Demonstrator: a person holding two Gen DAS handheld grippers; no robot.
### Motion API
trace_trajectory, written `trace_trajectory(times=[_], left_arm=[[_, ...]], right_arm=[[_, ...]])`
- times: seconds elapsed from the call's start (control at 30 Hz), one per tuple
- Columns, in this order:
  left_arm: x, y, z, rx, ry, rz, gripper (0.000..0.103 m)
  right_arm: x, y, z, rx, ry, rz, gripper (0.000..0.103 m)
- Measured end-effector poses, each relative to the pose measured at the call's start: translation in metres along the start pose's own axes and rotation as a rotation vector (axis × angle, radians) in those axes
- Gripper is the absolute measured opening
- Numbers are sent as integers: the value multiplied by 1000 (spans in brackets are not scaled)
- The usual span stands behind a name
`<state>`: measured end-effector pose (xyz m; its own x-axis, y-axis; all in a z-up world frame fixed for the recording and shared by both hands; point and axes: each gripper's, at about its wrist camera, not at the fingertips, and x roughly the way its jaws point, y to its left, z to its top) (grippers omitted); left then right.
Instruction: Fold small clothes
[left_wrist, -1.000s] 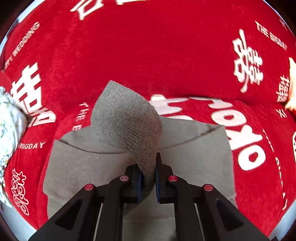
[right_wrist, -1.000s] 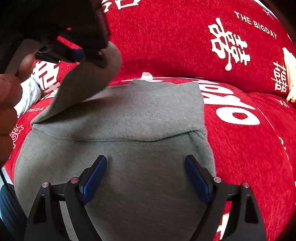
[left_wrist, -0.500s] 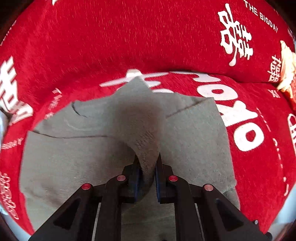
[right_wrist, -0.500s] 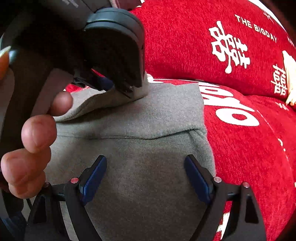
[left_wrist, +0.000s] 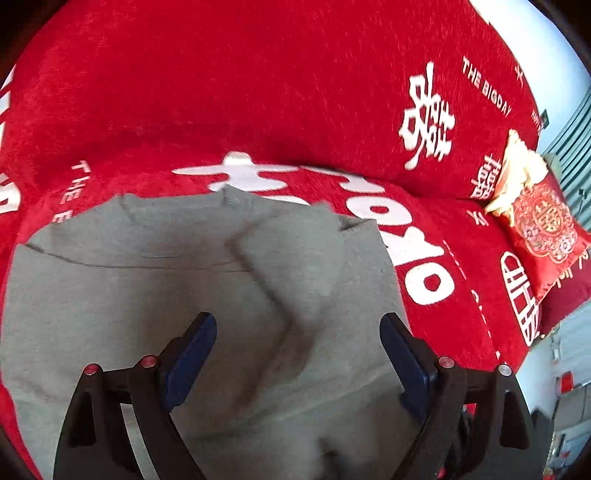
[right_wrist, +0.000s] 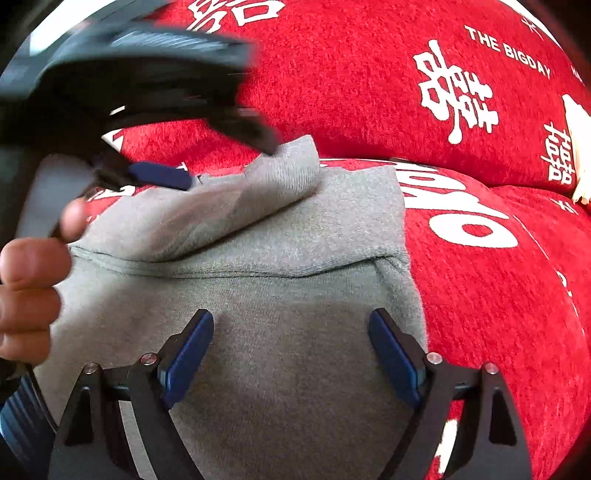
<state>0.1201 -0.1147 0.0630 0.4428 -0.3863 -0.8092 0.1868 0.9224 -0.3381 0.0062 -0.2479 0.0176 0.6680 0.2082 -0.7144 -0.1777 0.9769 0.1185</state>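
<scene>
A small grey knit garment (left_wrist: 129, 295) lies flat on a red sofa cover (left_wrist: 258, 92). One grey sleeve (left_wrist: 295, 258) rests folded across its body. My left gripper (left_wrist: 295, 325) hovers over that sleeve; its jaws are opening and the pads touch nothing. From the right wrist view the left gripper (right_wrist: 221, 158) hangs just above the sleeve's cuff (right_wrist: 280, 170), held by a person's hand (right_wrist: 26, 291). My right gripper (right_wrist: 291, 321) stands open low over the garment's body (right_wrist: 295, 387), with only flat cloth under it.
The sofa cover (right_wrist: 498, 295) carries white characters and lettering, and its backrest rises right behind the garment. A red cushion with a gold emblem (left_wrist: 543, 221) and a cream cloth (left_wrist: 517, 166) sit far right. The seat's edge drops off at the lower right.
The left gripper carried the pinched sleeve rightward and down over the garment, then opened and let it go. The sleeve now lies across the body. The right gripper stayed still.
</scene>
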Motion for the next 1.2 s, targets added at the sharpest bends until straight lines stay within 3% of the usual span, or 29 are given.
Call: trace_trajectory(times=[0.13, 0.27, 0.37, 0.5, 0.6, 0.73, 0.83, 1.07, 1.2], left_arm=[[-17, 37, -5, -49, -35, 67, 91], [-21, 67, -16, -71, -49, 250, 91], [-23, 83, -27, -80, -57, 329, 91], [-21, 95, -38, -73, -64, 399, 91], [-15, 105, -44, -81, -39, 408, 91], [-10, 110, -51, -65, -37, 414, 91], [-10, 108, -54, -48, -43, 424, 91], [-11, 108, -54, -41, -50, 407, 91], [-11, 107, -55, -36, -58, 405, 91]], right_arm=[[-3, -7, 10, 51, 6, 16, 89], [1, -1, 31, 34, -11, -8, 89], [9, 14, 53, 9, -29, -10, 89], [26, 45, 78, -23, -16, 49, 89], [46, 62, 91, -48, 26, 86, 89], [84, 50, 103, 49, 152, 106, 89], [103, 33, 106, 94, 245, 22, 89], [63, 12, 95, 11, 269, -204, 89], [33, -8, 90, 72, 226, -223, 89]])
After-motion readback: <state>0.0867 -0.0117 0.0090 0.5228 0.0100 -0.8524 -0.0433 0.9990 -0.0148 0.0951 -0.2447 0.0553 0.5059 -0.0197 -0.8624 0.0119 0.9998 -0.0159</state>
